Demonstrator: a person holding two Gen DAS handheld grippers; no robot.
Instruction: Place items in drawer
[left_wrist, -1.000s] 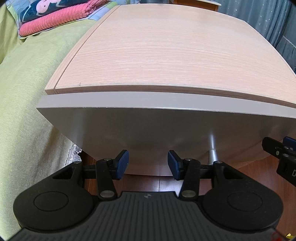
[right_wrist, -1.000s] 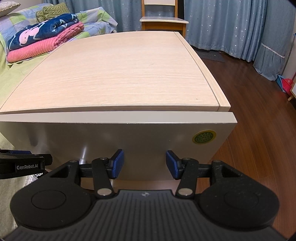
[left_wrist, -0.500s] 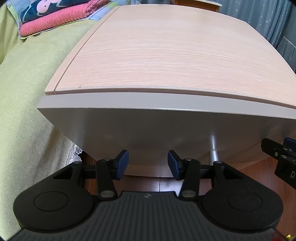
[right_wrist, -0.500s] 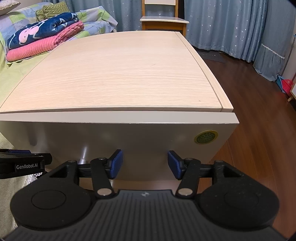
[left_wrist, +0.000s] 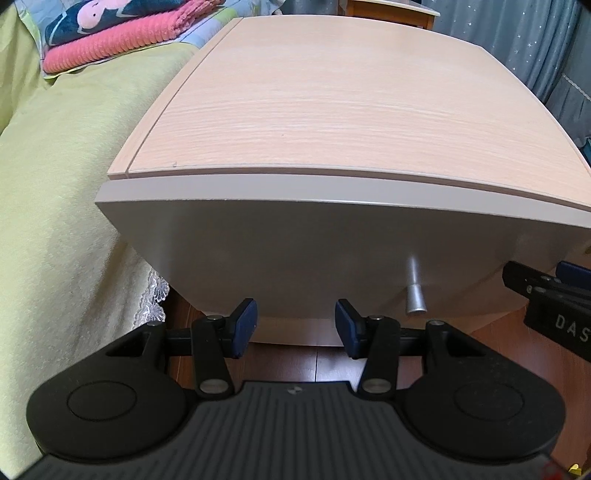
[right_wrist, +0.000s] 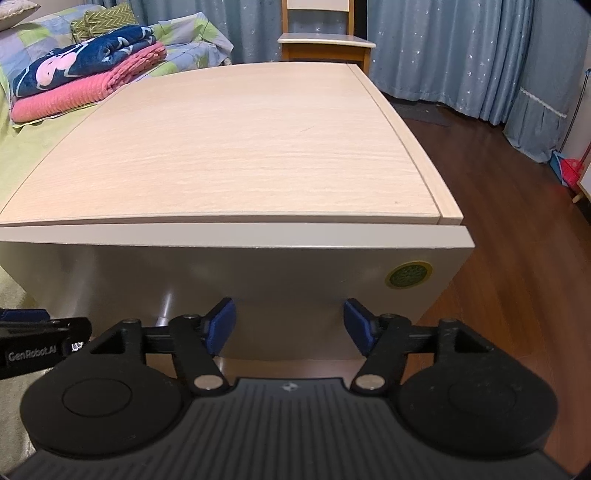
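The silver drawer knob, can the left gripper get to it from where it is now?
Probably yes. The left gripper is open and empty in front of the drawer front; the silver knob juts out just to its right, nothing between them.

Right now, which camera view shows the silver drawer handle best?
The left wrist view: the silver handle stands clear on the grey drawer front, right of the open left tool. In the right wrist view only its top shows behind the tool's linkage.
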